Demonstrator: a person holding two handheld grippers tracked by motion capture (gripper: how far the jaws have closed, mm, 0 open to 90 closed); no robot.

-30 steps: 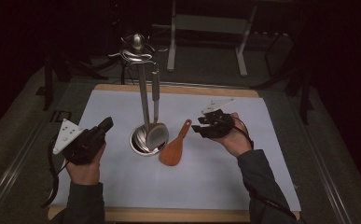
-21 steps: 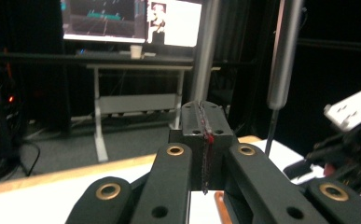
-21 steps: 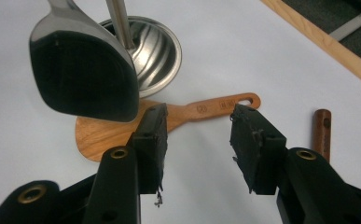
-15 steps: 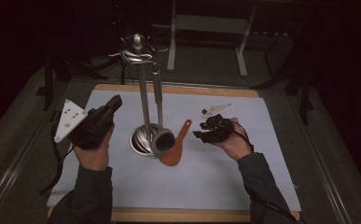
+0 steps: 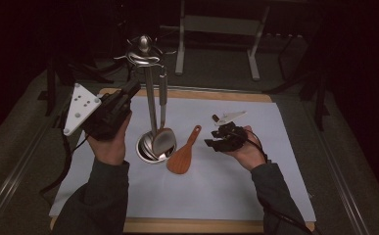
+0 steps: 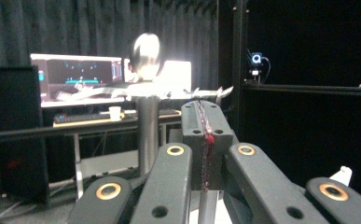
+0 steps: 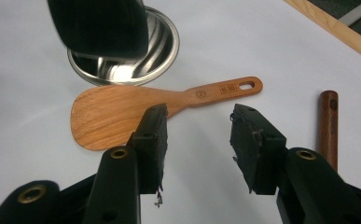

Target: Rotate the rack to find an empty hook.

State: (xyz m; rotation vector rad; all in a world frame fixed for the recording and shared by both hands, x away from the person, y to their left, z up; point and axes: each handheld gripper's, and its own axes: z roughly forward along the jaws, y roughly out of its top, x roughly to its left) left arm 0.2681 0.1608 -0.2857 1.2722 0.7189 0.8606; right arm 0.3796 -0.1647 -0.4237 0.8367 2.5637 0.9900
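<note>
We're at the approach step. Right gripper (image 7: 197, 140) is spread wide, holding nothing, hovering just short of the wooden rice paddle (image 7: 136, 109), which lies flat on the white surface (image 5: 226, 196) with its blade touching the rim of the rack base (image 7: 164, 56) and its handle pointing away from the base.

Left gripper (image 5: 121, 100) is raised beside the utensil rack (image 5: 145, 49); in the left gripper view its jaws look pressed together with nothing between them, level with the hooks under the ball knob (image 6: 146, 56).

Our read: next move is to close the right gripper across the paddle's neck and lift. The paddle lies flat, so the jaws have to come down almost onto the surface to get under its edges.

Clearances:
- Ladle (image 5: 163, 139) hangs on the rack, bowl sitting in the base right above the paddle blade; lift should pull away from the base first.
- A second wooden handle (image 7: 328, 126) lies just beside the right jaw, apart from the paddle; avoid sweeping it.
- Open surface toward us, well clear of the wooden edge (image 5: 201, 226).
- Free hooks on the rack's near side, if hanging is the goal.
</note>
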